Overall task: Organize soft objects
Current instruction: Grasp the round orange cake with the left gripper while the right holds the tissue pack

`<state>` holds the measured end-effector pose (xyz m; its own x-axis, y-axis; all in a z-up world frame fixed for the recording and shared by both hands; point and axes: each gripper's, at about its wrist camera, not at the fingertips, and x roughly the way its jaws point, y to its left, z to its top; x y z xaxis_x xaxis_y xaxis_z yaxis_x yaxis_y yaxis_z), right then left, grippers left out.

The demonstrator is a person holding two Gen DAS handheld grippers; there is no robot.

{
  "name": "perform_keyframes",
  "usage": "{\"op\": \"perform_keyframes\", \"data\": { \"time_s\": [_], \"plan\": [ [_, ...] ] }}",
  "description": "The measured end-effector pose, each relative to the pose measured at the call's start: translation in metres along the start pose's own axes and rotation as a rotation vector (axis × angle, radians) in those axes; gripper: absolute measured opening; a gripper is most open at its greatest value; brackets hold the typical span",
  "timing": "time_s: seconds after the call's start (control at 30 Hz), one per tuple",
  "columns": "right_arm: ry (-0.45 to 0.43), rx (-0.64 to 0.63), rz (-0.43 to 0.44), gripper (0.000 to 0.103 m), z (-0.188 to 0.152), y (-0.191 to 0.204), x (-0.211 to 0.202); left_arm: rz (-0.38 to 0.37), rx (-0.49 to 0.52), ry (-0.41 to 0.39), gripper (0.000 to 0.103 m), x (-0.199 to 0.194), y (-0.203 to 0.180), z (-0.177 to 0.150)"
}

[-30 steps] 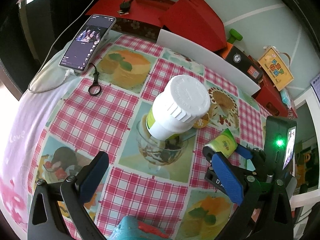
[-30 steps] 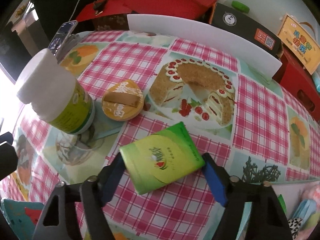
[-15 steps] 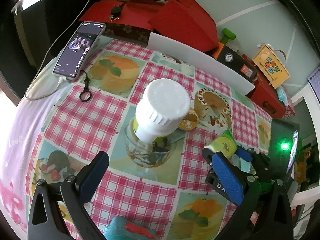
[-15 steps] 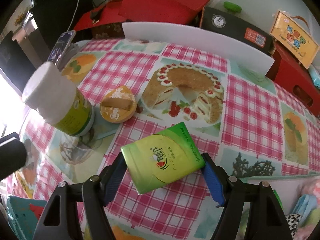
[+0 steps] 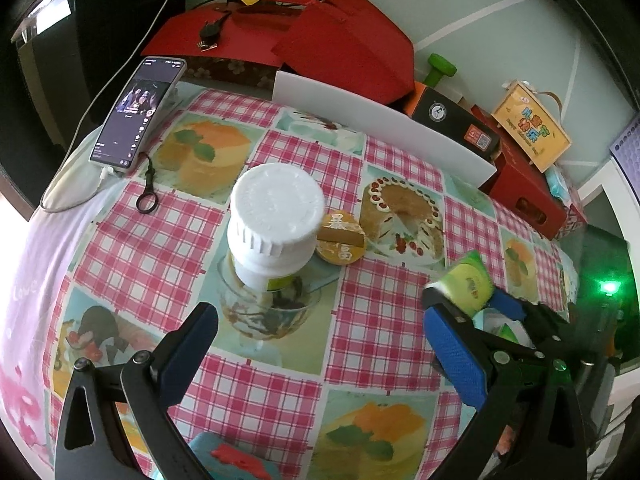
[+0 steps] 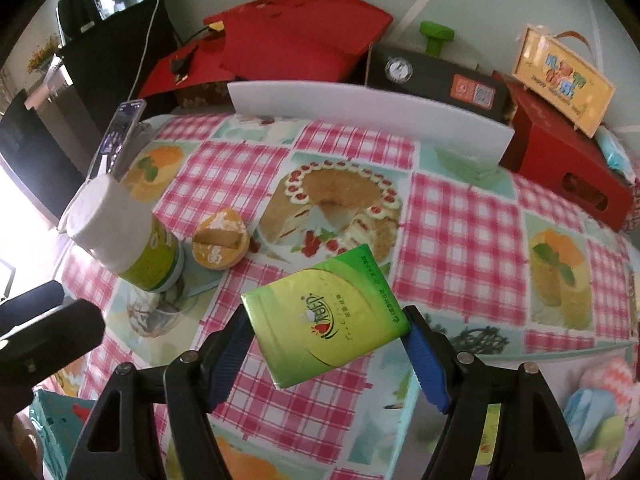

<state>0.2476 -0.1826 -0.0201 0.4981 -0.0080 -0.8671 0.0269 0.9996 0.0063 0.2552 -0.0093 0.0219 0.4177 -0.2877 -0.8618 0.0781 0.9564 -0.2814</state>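
Observation:
A green tissue pack (image 6: 324, 320) hangs tilted above the checked tablecloth (image 6: 460, 232), and my right gripper (image 6: 326, 326) is shut on it, blue pads pressing its two short sides. In the left wrist view the same green pack (image 5: 466, 284) shows end-on at the right, just behind my left gripper's right finger. My left gripper (image 5: 320, 320) stands open over the cloth with nothing between its fingers, near a white-capped bottle (image 5: 276, 220). Its dark body shows at the left edge of the right wrist view.
An orange round tin (image 5: 340, 236) sits beside the bottle. A phone (image 5: 136, 112) leans at the far left, and a white board (image 5: 380, 132) and red boxes (image 5: 344, 44) line the back. A teal object (image 5: 224, 456) lies at the near edge; pastel packs (image 6: 592, 400) lie at lower right.
Both grippers have pulled up and back from the table, so the bottle and tin look smaller and farther. The green pack has risen with the right gripper, still gripped.

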Motion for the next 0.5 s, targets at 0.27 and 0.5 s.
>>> {"op": "perform_keyframes", "data": {
  "time_s": [0.27,0.5],
  "plan": [
    [-0.054,0.017,-0.079,0.077,-0.003,-0.021,-0.024,0.002,-0.015,-0.013,0.102,0.004,-0.012,0.001],
    [-0.091,0.117,-0.117,0.077,-0.028,-0.054,-0.056,0.047,-0.004,-0.007,0.098,0.018,-0.028,0.003]
  ]
}}
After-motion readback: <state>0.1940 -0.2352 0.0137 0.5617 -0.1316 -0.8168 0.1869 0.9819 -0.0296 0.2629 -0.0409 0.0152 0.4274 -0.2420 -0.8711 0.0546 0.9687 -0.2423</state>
